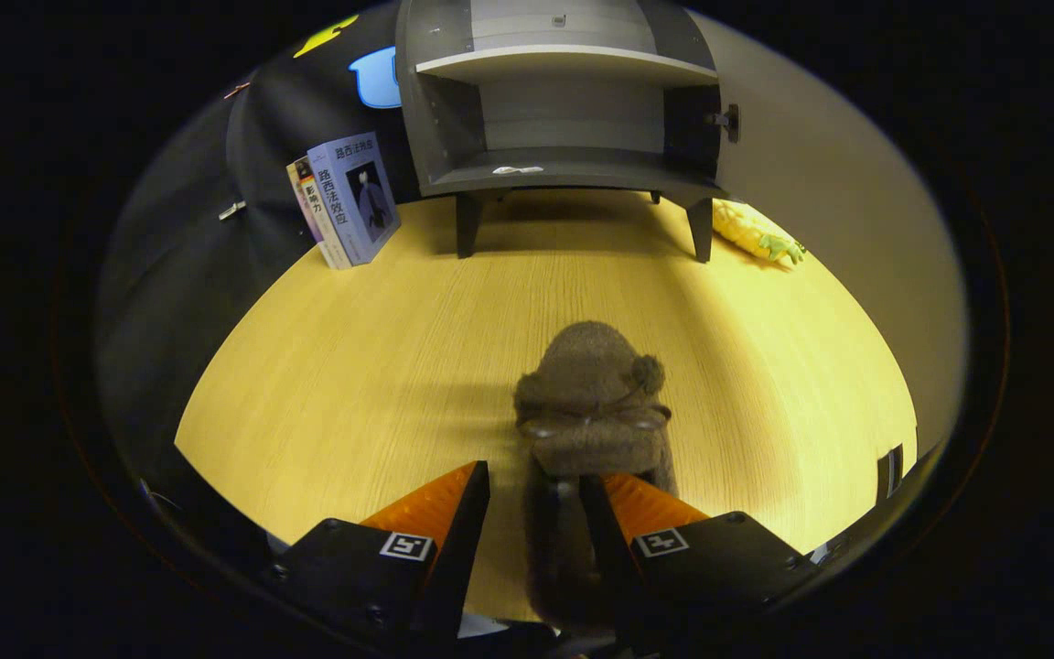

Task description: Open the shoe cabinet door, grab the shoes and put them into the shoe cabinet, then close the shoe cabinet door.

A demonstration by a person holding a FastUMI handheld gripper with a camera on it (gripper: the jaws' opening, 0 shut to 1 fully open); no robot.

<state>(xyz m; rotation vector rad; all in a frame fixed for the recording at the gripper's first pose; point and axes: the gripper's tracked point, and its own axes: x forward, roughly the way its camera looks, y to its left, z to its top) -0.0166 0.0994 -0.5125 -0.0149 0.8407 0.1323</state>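
Note:
A fuzzy brown slipper [593, 394] with a pom-pom and a small bow lies on the wooden floor [353, 366], toe pointing away from me. Its heel end sits between the fingers of my gripper [536, 480]. The right finger [593, 499] touches or overlaps the heel, while a strip of floor shows between the left finger [477, 490] and the slipper, so the gripper is open. Beyond the slipper stands the grey shoe cabinet [564, 110] on short legs, its shelves bare. Its door [820, 192] is swung wide open on the right.
Two or three books [349, 201] lean against the booth wall, left of the cabinet. A yellow plush toy [754, 233] lies by the cabinet's right leg under the open door. A small white scrap [518, 169] rests on the bottom shelf.

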